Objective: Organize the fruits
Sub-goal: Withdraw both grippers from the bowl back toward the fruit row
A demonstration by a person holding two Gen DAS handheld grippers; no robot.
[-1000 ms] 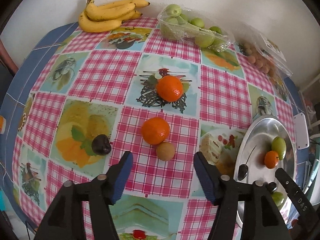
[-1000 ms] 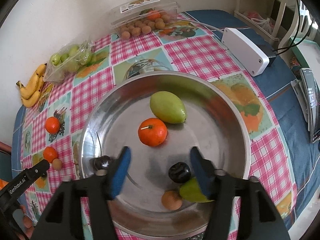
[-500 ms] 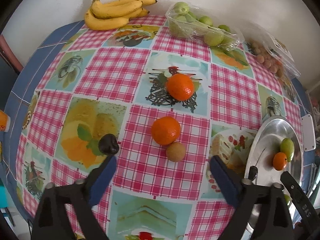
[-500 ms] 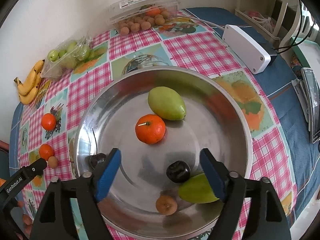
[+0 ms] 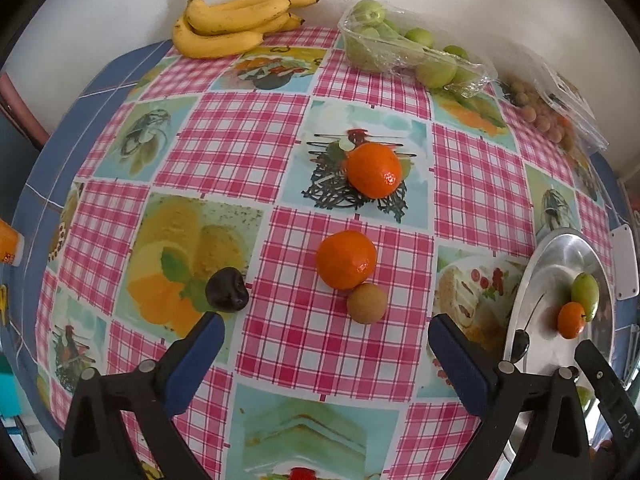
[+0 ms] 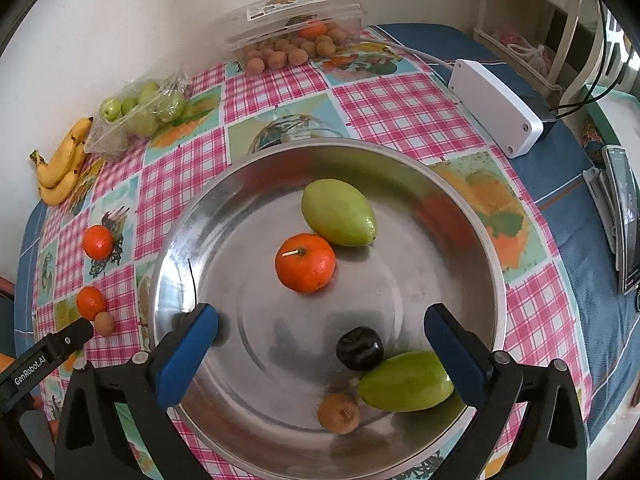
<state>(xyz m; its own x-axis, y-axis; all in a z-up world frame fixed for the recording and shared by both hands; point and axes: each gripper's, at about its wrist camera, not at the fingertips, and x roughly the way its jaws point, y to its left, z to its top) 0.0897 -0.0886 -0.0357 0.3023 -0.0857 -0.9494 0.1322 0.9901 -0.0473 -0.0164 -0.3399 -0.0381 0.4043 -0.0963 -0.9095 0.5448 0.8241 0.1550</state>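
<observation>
Both grippers stand with their blue-padded jaws spread wide, and the jaws are opening at this moment with nothing pinched between them. On the left gripper [image 5: 326,344] the pads touch no fruit: a dark cherry [image 5: 227,290] lies just beyond its left fingertip, and a small brown round fruit [image 5: 367,303] sits ahead of the gap, touching a bright orange mandarin [image 5: 346,259]. A second mandarin [image 5: 373,169] lies farther out on the pink checked tablecloth [image 5: 240,140]. This gripper points steeply down at the cloth.

The right gripper [image 6: 320,330] also tilts steeply down, over the round silver metal bowl [image 6: 256,160], released and holding nothing. Inside the bowl, a stemmed dark cherry [image 6: 191,312] lies partly hidden behind its left fingertip. A dark plum-like fruit [image 6: 359,348], a green oval mango [image 6: 406,381] and a small brown fruit [image 6: 338,412] cluster at the bowl's near side. Toward the bowl's centre rest a mandarin with a stalk [image 6: 305,263] and another green mango [image 6: 338,212], touching each other.

Beyond the bowl, by the wall, lie yellow bananas [image 6: 62,164], a clear pack of green fruits [image 6: 136,114] and a clear box of small brown fruits [image 6: 294,28].
</observation>
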